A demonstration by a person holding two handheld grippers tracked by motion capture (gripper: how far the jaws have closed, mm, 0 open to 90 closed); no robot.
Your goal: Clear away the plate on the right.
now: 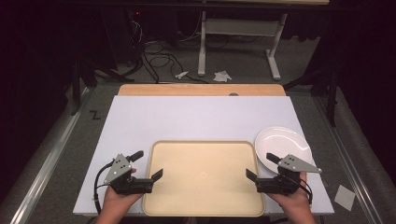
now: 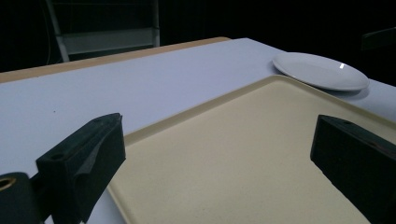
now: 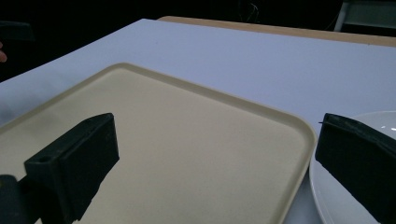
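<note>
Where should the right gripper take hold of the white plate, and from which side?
On the rim of the white plate, at the near edge closest to the right gripper, coming in low from the person's side. The plate lies flat and shallow beside the tray, so only its raised lip offers the open jaws something to pinch.

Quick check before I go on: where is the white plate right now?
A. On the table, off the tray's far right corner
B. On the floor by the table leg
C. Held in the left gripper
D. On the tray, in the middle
A: the white plate rests on the table's white surface beside the far right corner of the beige tray, which holds nothing.
</note>
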